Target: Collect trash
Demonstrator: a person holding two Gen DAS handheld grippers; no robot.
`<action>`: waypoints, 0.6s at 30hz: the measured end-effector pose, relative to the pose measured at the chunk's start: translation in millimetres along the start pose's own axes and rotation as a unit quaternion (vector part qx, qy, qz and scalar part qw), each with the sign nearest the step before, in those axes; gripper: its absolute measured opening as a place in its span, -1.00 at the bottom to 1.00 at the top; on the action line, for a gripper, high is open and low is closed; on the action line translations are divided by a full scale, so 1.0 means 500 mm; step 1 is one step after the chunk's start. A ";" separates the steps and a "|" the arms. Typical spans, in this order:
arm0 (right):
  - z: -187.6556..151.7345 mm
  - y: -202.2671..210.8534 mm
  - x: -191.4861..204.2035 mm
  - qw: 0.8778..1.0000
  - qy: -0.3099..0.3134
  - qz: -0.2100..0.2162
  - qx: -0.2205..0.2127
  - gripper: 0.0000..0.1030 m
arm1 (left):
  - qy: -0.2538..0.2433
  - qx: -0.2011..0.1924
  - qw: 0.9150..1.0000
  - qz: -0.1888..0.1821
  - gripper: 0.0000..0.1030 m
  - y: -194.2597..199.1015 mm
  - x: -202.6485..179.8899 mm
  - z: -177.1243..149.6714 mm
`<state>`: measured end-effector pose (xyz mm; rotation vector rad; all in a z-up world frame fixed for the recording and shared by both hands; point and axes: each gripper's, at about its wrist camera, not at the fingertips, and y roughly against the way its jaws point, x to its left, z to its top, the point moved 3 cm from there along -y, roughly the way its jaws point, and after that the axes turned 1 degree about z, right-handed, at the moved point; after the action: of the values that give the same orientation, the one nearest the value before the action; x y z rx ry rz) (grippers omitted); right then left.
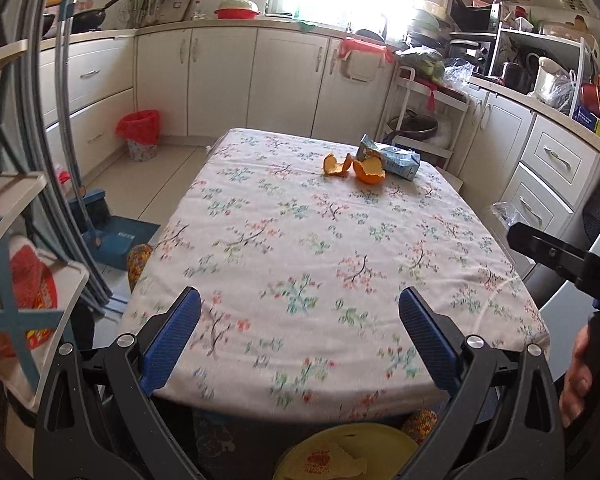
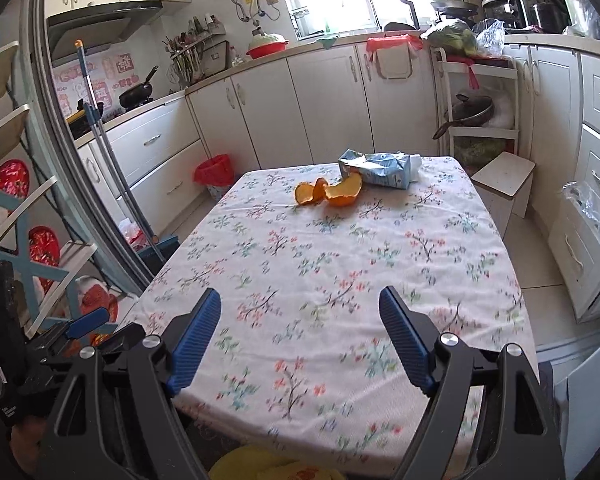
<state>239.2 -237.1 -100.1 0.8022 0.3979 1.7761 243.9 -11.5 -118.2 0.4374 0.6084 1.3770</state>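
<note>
Orange peels (image 1: 354, 167) and a crumpled light-blue carton (image 1: 394, 157) lie together at the far end of a table with a floral cloth (image 1: 300, 248). They also show in the right wrist view: orange peels (image 2: 327, 192), carton (image 2: 380, 168). My left gripper (image 1: 300, 308) is open and empty above the near table edge. My right gripper (image 2: 300, 306) is open and empty, also over the near edge, far from the trash. A small bin with a red bag (image 1: 139, 134) stands on the floor by the cabinets, beyond the table's far left corner.
A yellow bag (image 1: 348, 456) sits below the near table edge. A blue dustpan and broom (image 1: 100, 224) stand left of the table. A white stool (image 2: 504, 180) and a rack with a pan (image 2: 476, 112) stand at the far right. Cabinets surround the room.
</note>
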 end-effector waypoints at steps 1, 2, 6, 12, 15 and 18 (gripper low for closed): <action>0.010 -0.013 -0.009 1.000 -0.005 -0.001 0.002 0.52 | -0.001 0.000 1.000 -0.002 0.85 -0.011 -0.003 0.010; 0.017 -0.024 -0.017 1.000 -0.009 -0.001 0.004 0.52 | -0.002 0.001 1.000 -0.004 0.85 -0.026 -0.008 0.022; 0.058 -0.068 -0.056 0.999 -0.031 -0.008 0.006 0.52 | -0.015 0.000 1.000 0.000 0.85 -0.088 -0.022 0.070; 0.126 -0.146 -0.149 0.995 -0.102 -0.023 0.001 0.52 | -0.001 0.007 1.000 0.004 0.85 -0.211 -0.016 0.155; 0.160 -0.186 -0.200 0.990 -0.142 -0.028 -0.004 0.52 | 0.017 0.011 1.000 0.005 0.85 -0.278 -0.006 0.204; 0.198 -0.229 -0.249 0.984 -0.174 -0.032 -0.011 0.52 | 0.020 0.013 1.000 0.008 0.85 -0.343 -0.003 0.250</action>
<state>409.7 -324.2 -140.5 1.0501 0.1708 1.5399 455.0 -31.4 -127.5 0.4385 0.6572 1.3964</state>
